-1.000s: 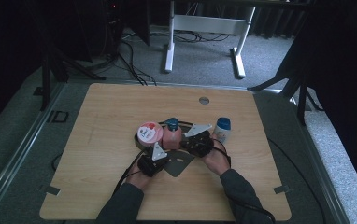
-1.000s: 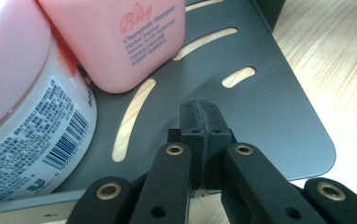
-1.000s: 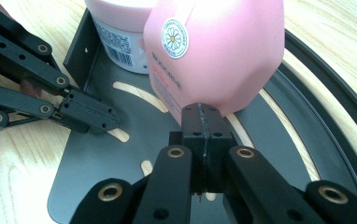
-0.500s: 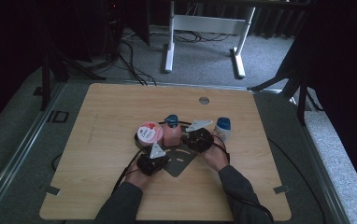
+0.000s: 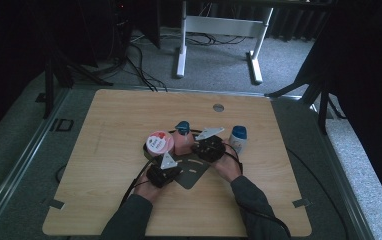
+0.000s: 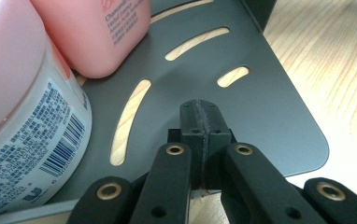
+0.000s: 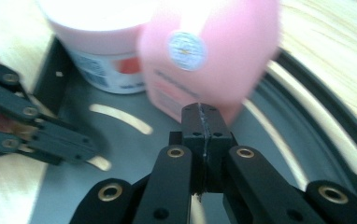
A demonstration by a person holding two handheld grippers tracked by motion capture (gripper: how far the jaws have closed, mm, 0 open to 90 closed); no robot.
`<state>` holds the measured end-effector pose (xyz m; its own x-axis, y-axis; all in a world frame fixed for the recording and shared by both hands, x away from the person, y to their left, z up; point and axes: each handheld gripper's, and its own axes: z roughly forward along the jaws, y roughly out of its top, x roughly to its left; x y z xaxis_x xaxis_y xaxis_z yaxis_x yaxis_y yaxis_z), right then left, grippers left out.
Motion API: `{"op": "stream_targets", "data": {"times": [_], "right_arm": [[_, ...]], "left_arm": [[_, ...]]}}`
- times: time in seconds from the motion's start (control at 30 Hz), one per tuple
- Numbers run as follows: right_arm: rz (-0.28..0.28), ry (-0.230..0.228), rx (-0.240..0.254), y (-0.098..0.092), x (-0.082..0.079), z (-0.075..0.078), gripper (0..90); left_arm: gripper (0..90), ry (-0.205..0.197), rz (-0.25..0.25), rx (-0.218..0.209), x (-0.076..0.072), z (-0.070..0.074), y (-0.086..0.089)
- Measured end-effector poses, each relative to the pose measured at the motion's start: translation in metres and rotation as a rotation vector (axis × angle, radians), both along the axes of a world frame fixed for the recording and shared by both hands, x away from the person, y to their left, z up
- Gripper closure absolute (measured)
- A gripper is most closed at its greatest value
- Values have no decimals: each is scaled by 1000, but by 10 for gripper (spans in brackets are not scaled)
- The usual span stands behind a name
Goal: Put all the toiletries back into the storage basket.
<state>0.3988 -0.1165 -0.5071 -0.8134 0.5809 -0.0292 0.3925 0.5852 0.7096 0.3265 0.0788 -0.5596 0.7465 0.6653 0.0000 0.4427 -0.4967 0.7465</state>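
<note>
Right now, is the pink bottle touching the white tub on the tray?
Cannot tell. In the left gripper view the pink bottle meets the white tub in outline, overlapping; contact unclear.

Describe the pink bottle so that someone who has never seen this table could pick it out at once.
On the wooden table, find the dark slotted metal rack just ahead of the two hands. Two pink containers stand on it: the pink bottle is the taller, flat-sided one with a blue cap, right of the round tub with its wide white and pink lid.
</note>
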Motion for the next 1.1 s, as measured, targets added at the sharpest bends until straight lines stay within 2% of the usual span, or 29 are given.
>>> {"op": "stream_targets", "data": {"times": [0.27,0.63,1.1], "right_arm": [[37,-5,-17,23,-3,-5,900],[5,8,-5,28,10,-6,900],[7,21,6,33,17,-6,900]], "left_arm": [[900,11,-17,-12,1,0,1],[900,15,-21,-13,2,0,2],[900,15,-19,-22,2,-1,3]]}}
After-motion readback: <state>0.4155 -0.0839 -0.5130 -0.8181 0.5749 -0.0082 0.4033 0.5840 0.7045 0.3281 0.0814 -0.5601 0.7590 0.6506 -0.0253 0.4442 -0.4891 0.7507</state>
